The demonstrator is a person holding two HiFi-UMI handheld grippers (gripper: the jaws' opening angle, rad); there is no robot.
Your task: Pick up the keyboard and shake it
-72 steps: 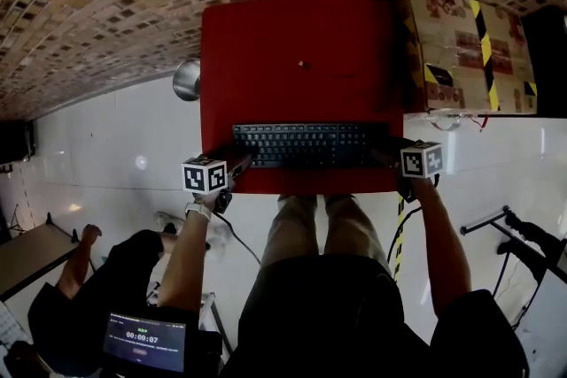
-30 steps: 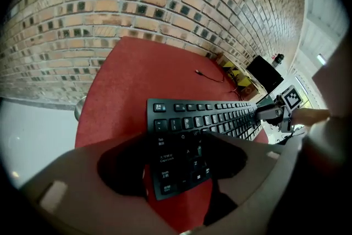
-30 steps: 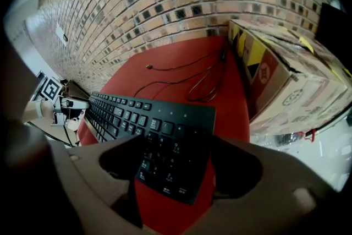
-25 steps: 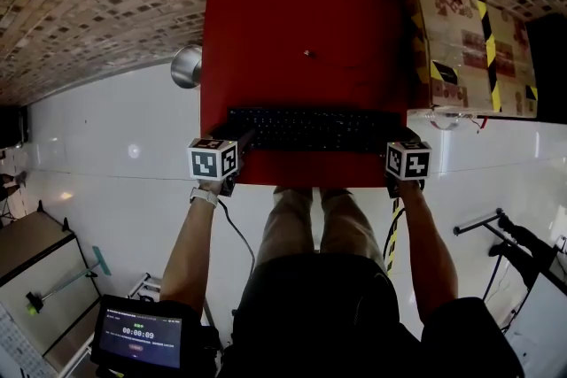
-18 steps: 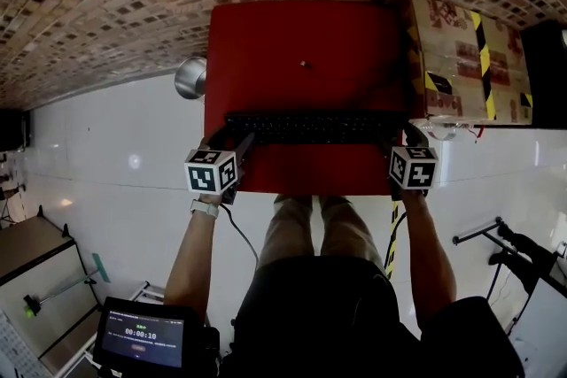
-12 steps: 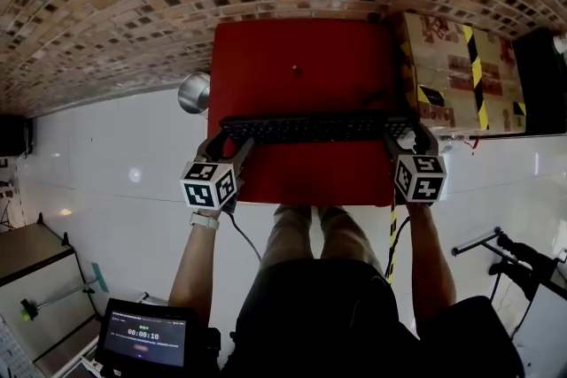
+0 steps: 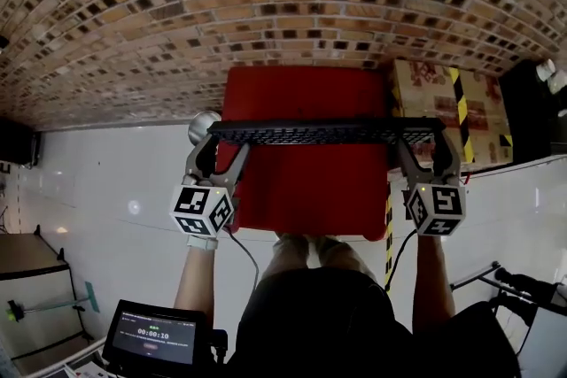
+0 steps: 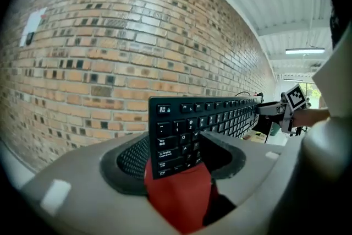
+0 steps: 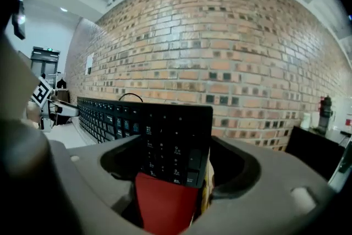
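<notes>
A long black keyboard (image 7: 323, 131) hangs in the air above the red table (image 7: 306, 186), held level by both ends. My left gripper (image 7: 220, 140) is shut on its left end, and my right gripper (image 7: 427, 140) is shut on its right end. In the left gripper view the keyboard (image 8: 203, 118) stands on edge between the jaws (image 8: 176, 154), keys facing the camera. The right gripper view shows the number-pad end of the keyboard (image 9: 165, 135) clamped in the gripper (image 9: 176, 165), with the red table below.
A cardboard box (image 7: 461, 106) with yellow-black tape stands at the table's right side. A round metal object (image 7: 202, 124) sits on the white floor by the table's left corner. A brick wall (image 7: 266, 4) rises behind. A tablet (image 7: 149, 339) shows at the lower left.
The keyboard has come off the red table and risen, held at both ends. Both grippers moved up and forward with it.
</notes>
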